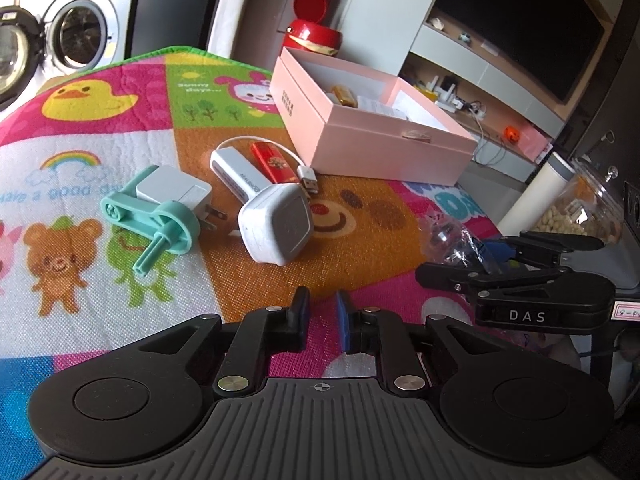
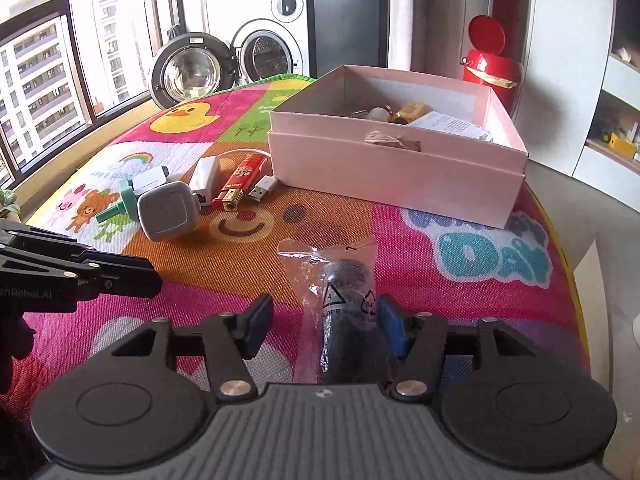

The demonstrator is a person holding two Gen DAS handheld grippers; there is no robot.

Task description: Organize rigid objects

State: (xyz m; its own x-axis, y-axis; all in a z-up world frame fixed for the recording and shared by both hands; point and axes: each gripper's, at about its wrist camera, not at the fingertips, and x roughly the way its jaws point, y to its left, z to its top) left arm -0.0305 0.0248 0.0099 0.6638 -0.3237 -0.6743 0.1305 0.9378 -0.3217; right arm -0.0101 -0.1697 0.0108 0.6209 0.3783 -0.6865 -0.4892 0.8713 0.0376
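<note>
Five hard items loose on the quilted worktop near the pink cardboard box; left tool narrowly parted, empty. From the right wrist: right tool spread wide around crinkly bagged dark cylinder, unclamped. Next, probably: pinch, lift into box.

Bare mat is left between the bagged item and the charger cluster, so passage is allowed there. Farther on, the way is blocked by the pink box.
</note>
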